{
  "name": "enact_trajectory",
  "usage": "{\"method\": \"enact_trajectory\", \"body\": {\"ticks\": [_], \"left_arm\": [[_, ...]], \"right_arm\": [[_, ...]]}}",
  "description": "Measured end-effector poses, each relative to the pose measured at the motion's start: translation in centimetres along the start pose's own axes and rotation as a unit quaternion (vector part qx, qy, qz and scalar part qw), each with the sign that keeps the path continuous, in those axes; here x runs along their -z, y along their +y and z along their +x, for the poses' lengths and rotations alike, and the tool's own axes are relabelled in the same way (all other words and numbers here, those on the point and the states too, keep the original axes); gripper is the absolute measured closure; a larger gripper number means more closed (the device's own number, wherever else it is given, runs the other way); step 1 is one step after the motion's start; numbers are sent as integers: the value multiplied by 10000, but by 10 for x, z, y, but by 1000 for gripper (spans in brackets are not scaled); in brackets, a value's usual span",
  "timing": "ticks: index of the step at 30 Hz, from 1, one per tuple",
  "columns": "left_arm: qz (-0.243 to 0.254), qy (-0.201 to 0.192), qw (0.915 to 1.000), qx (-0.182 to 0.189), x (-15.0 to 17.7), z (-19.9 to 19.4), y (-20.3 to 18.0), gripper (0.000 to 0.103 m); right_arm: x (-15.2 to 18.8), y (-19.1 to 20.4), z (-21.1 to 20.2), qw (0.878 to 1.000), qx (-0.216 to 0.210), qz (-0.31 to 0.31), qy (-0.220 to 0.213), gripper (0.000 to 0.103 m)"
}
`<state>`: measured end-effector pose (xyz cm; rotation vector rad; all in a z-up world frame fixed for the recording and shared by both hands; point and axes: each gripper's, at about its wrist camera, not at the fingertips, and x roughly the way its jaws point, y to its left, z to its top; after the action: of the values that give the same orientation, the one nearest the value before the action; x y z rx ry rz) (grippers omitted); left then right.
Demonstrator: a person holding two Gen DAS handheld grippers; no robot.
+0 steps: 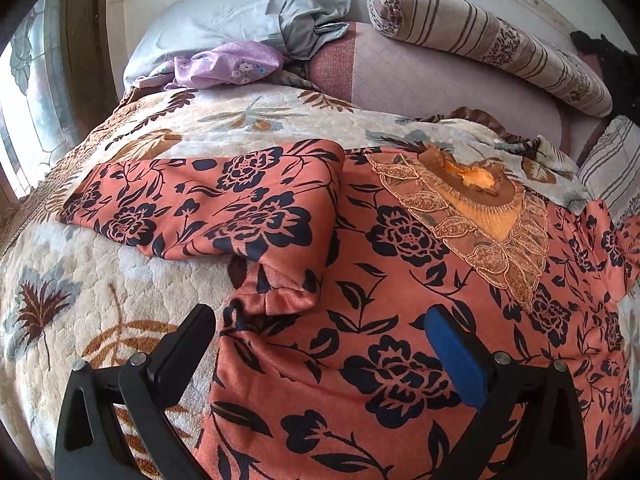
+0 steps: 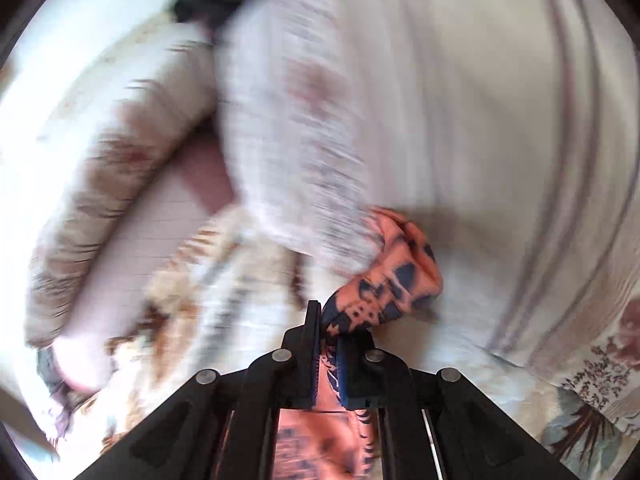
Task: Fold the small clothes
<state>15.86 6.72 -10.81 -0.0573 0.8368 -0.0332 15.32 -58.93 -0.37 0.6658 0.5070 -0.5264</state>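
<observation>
- Right tool: pressed together on a bunched fold of the orange floral garment, cloth pinched between the two pads and spilling out beyond the tips in a crumpled lump.
- More of the same orange cloth visible under the right tool, running back between its black arms.
- Beyond that lump, a pale striped cushion, badly blurred; to the left of the garment, a blurred bolster and a strip of pink sheet.
- Left tool: spread wide, nothing between the pads, poised over the garment; whether the tips touch the cloth cannot be told.
- Left finger over the garment's left edge, where cloth meets blanket; right finger, with a blue pad, over the body of the garment.
- Orange floral garment spread flat on the bed, front up, dark flower print all over.
- Embroidered neckline at the far end of the garment, brown and gold lace with an orange panel.
- One sleeve stretched out to the garment's left, lying across the blanket, a small puckered fold where it joins the body.
- Cream leaf-print blanket beneath the garment on all visible sides.
- Past the garment's neckline: pink sheet, striped bolster, grey pillow with a lilac flowered cloth lying against it.
- Window far off to the garment's left.
</observation>
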Motion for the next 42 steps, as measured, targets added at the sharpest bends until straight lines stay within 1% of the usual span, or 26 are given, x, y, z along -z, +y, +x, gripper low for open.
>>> {"method": "enact_trajectory", "body": {"ticks": [2, 3, 5, 7, 9, 10, 12, 13, 15, 16, 17, 18, 19, 21, 23, 26, 28, 30, 31, 32, 33, 34, 38, 39, 40, 42], "left_arm": [[-100, -61, 9999, 20, -2, -5, 4, 0], [-156, -98, 9998, 39, -3, -8, 7, 0], [-258, -149, 9995, 78, -5, -13, 12, 0], [-363, -195, 9991, 109, -6, -18, 17, 0], [-466, -208, 9986, 137, -7, -21, 22, 0], [-529, -210, 9983, 157, -8, -22, 25, 0], [-649, -192, 9976, 174, -9, -22, 32, 0], [-718, -179, 9971, 187, -9, -23, 36, 0], [-859, -130, 9959, 242, -10, -22, 43, 0], [-934, -84, 9952, 269, -10, -21, 47, 0], [-1011, -30, 9944, 300, -10, -20, 49, 0], [-1097, 23, 9933, 356, -10, -19, 53, 0], [-1181, 64, 9921, 417, -11, -18, 55, 0], [-1356, 123, 9891, 552, -12, -14, 59, 0], [-1446, 158, 9874, 630, -13, -12, 59, 0], [-1341, 183, 9892, 566, -12, -10, 53, 0], [-1300, 171, 9897, 572, -12, -10, 51, 0], [-1274, 160, 9889, 745, -14, -13, 49, 0], [-1264, 169, 9879, 881, -16, -16, 47, 0], [-1292, 171, 9848, 1148, -18, -19, 44, 0], [-1347, 203, 9794, 1487, -20, -21, 39, 0], [-1416, 279, 9734, 1779, -23, -21, 33, 0], [-1604, 608, 9571, 2335, -38, -6, -3, 0], [-1593, 682, 9563, 2353, -41, 0, -12, 0], [-1588, 734, 9585, 2250, -44, 8, -18, 0], [-1648, 718, 9675, 1778, -47, 27, -19, 0]], "right_arm": [[-6, 63, -40, 9964, -723, -400, -180, 96], [-3, 97, -62, 9916, -1110, -612, -254, 96], [14, 164, -105, 9758, -1871, -1071, -354, 96], [48, 224, -140, 9562, -2507, -1478, -305, 96], [96, 269, -161, 9391, -2946, -1761, -166, 93], [127, 285, -163, 9324, -3087, -1876, 53, 85], [192, 309, -142, 9215, -3225, -2031, 745, 36], [226, 313, -125, 9204, -3200, -1978, 1065, 2], [292, 305, -87, 9223, -2919, -1938, 1629, 3], [319, 297, -64, 9213, -2694, -1926, 2037, 4], [342, 284, -41, 9184, -2489, -1766, 2516, 5], [354, 267, -27, 9172, -2383, -1543, 2797, 7], [357, 252, -21, 9188, -2326, -1328, 2899, 10], [342, 236, -26, 9206, -2455, -1120, 2822, 9], [308, 237, -28, 9252, -2607, -1104, 2526, 8], [258, 223, -36, 9334, -2776, -979, 2051, 8], [239, 211, -18, 9398, -2674, -733, 1999, 8], [247, 189, 16, 9482, -2065, -568, 2347, 8], [256, 175, 30, 9445, -2046, -421, 2536, 10], [256, 165, 26, 9428, -2360, -385, 2325, 10], [256, 163, 21, 9403, -2544, -475, 2210, 10], [258, 162, 19, 9384, -2600, -562, 2206, 10], [264, 160, 21, 9355, -2802, -806, 1995, 10], [266, 158, 19, 9351, -2854, -809, 1941, 10], [266, 156, 17, 9344, -2900, -823, 1899, 10], [264, 153, 15, 9323, -2988, -804, 1873, 10]]}}
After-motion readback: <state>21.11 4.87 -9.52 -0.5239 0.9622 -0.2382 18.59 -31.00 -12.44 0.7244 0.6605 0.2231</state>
